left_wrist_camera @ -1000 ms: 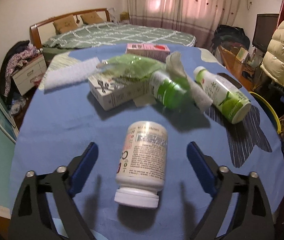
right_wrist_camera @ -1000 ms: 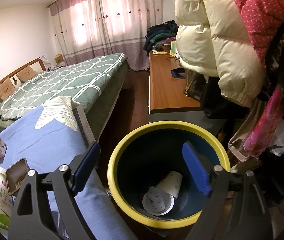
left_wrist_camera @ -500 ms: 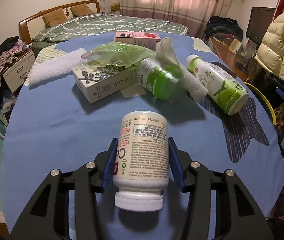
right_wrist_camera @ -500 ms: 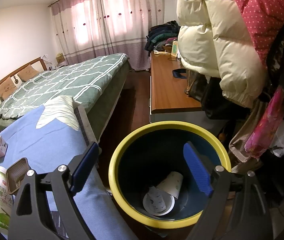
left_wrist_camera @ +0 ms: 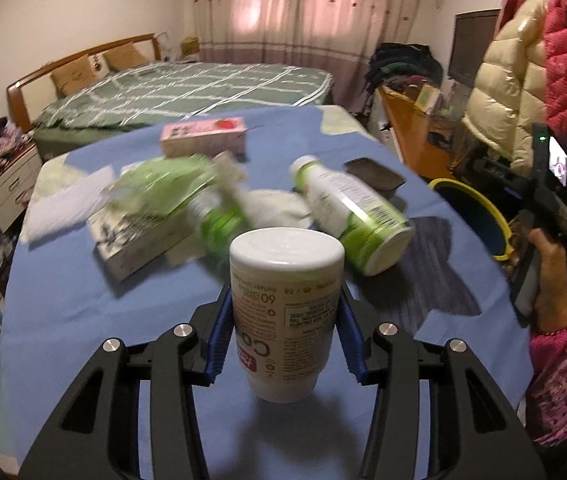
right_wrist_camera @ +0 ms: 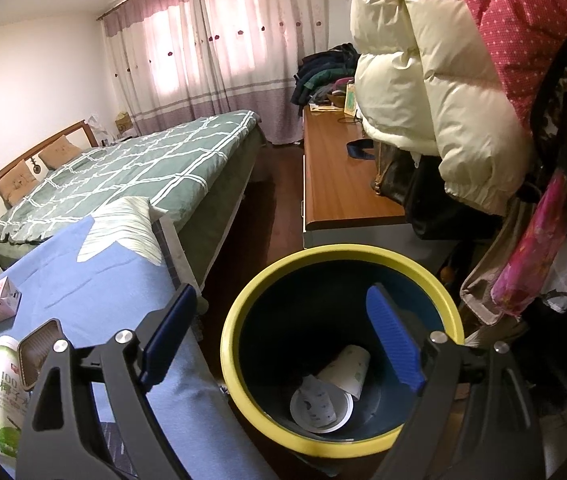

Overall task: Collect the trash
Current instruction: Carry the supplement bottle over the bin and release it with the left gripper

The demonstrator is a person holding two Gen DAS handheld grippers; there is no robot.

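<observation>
The left gripper [left_wrist_camera: 285, 332] is clamped on the white supplement bottle [left_wrist_camera: 286, 312]: both blue pads press its sides. The bottle is lifted off the blue tablecloth [left_wrist_camera: 83, 300], its flat base toward the camera's far side and its cap end down, toward the gripper body. So its long axis runs approx. along the fingers, tilted, not across them.

The relation that matters, I think: the yellow-rimmed bin [right_wrist_camera: 339, 344] stands off the table edge, to the right of the bottle in the left wrist view, behind the patterned dark patch of the cloth. The right gripper [right_wrist_camera: 279, 340] hangs directly over this bin with its fingers wide apart and nothing between them, so the right hand is nearer to the bin, but the left hand has the bottle. The carry probably goes rightward past the table edge.

Count, rel. to the bin:
- in the bin: 1 paper cup [right_wrist_camera: 345, 368], 1 round lid or foil [right_wrist_camera: 319, 404].
- on the table left of the bin: 2 green drink bottles [left_wrist_camera: 349, 216], 1 pink strawberry carton [left_wrist_camera: 203, 136], 1 white box [left_wrist_camera: 139, 240], 1 green plastic wrapper [left_wrist_camera: 159, 188], 1 crumpled tissue [left_wrist_camera: 275, 204], 1 small dark tray [left_wrist_camera: 373, 174].
- 1 white foam sheet [left_wrist_camera: 67, 204], farthest from the bin.
</observation>
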